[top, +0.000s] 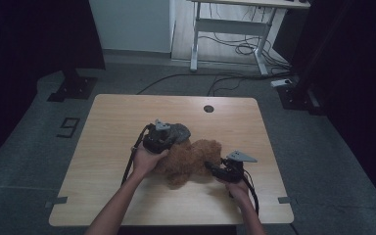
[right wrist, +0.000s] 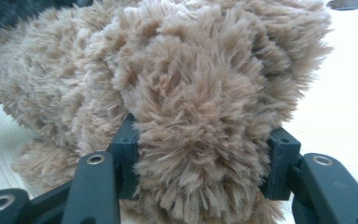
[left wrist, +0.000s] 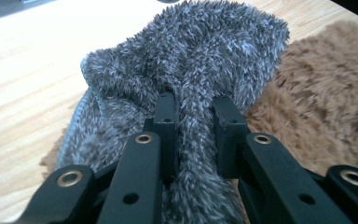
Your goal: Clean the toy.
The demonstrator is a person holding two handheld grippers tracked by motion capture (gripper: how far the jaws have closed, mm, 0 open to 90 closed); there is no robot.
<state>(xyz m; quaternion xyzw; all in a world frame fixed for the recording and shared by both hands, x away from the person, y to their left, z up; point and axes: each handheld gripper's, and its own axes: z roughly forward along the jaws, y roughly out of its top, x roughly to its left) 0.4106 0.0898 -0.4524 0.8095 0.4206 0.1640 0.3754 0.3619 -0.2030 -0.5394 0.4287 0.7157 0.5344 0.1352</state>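
Two fuzzy pieces lie bunched together at the middle of your wooden table (top: pixel 112 117): a brown plush garment (top: pixel 191 159) and a grey plush sock (top: pixel 178 131) resting against its far left edge. Your left gripper (left wrist: pixel 193 116) pinches a ridge of the grey sock, jaws clamped close on the pile. Your right gripper (right wrist: pixel 205 158) grips a thick fold of the brown piece, jaws set fairly wide with the fur bulging between them. Seen from the high view, the brown heap stretches across the table from your left hand (top: pixel 147 159) toward your right hand (top: pixel 237 188), its long axis running left to right and tilting slightly away at the right end; the grey sock points away from you, toward the far edge. The tabletop is pale wood grain with a round cable hole (top: pixel 208 108) near its far edge. Beyond it lie grey floor, a number marking (top: pixel 68 127) at the left, loose cables (top: pixel 225 81), and the white legs of another desk (top: pixel 230 29) at the back.
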